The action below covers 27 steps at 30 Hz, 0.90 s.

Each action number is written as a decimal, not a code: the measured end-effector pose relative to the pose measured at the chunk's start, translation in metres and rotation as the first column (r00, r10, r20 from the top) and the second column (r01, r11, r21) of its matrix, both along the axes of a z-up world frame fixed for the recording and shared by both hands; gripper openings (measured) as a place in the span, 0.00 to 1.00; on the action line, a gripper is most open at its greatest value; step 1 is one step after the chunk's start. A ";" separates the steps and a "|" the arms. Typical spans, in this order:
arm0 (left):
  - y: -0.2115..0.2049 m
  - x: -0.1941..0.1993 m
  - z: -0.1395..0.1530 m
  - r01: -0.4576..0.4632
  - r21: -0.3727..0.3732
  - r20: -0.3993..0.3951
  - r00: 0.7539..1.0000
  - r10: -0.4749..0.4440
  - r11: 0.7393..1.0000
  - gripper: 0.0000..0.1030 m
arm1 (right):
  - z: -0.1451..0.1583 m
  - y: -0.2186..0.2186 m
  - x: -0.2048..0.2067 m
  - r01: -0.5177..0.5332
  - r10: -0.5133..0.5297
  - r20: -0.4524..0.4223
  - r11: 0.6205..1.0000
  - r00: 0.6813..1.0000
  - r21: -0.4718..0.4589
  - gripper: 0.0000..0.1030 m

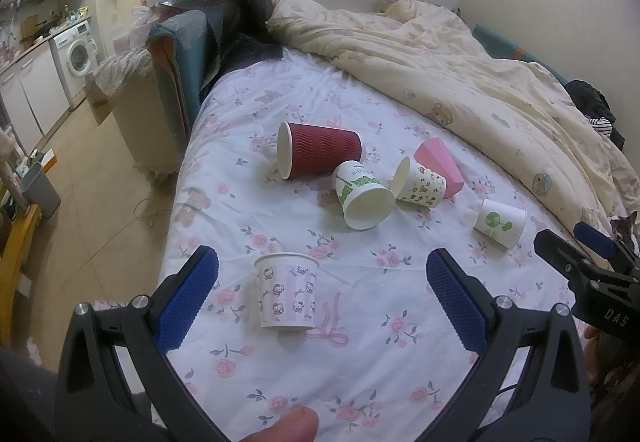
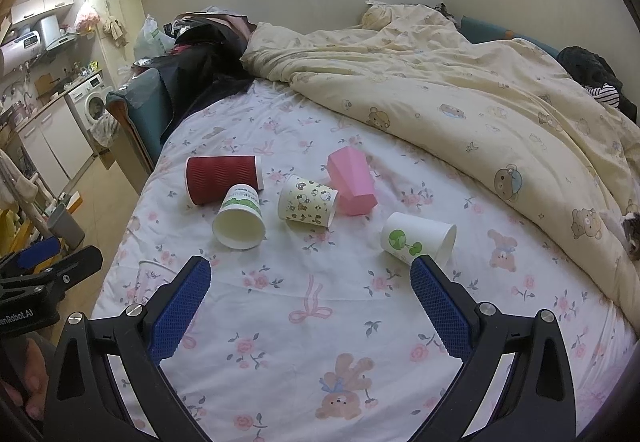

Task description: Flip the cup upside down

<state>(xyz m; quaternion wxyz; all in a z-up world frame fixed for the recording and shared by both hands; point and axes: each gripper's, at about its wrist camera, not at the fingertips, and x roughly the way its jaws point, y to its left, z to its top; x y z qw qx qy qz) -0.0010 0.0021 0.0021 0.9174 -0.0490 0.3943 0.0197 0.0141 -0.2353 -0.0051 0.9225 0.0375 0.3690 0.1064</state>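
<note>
Several paper cups are on a floral bed sheet (image 1: 360,354). A Hello Kitty cup (image 1: 286,291) stands with its wider rim up, just ahead of my open left gripper (image 1: 322,302), nearer the left finger; in the right wrist view it shows partly (image 2: 150,280) behind the left finger. A red ribbed cup (image 1: 320,154) (image 2: 222,178), a green-print cup (image 1: 362,196) (image 2: 239,216), an animal-print cup (image 1: 420,182) (image 2: 306,202), a pink cup (image 1: 440,166) (image 2: 352,182) and a globe-print cup (image 1: 500,222) (image 2: 416,240) lie on their sides. My right gripper (image 2: 310,306) is open and empty, above bare sheet.
A cream bear-print duvet (image 1: 460,74) is bunched along the far and right side of the bed. A bed edge and tiled floor (image 1: 100,202) lie to the left, with a grey bin (image 1: 40,188) and a washing machine (image 1: 78,56). A cat (image 2: 632,232) is at the right edge.
</note>
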 end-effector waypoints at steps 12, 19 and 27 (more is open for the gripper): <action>0.001 0.000 0.001 0.000 0.000 -0.001 1.000 0.000 1.000 1.00 | 0.000 0.000 0.000 -0.002 0.002 0.003 1.000 1.000 0.004 0.99; 0.003 -0.001 0.002 -0.001 -0.002 -0.003 1.000 0.001 1.000 1.00 | -0.001 0.000 0.001 -0.005 0.005 -0.002 1.000 1.000 0.005 0.99; 0.004 -0.002 0.002 -0.003 -0.004 -0.006 1.000 0.003 1.000 1.00 | -0.001 0.000 0.001 -0.002 0.002 -0.001 1.000 1.000 0.003 0.99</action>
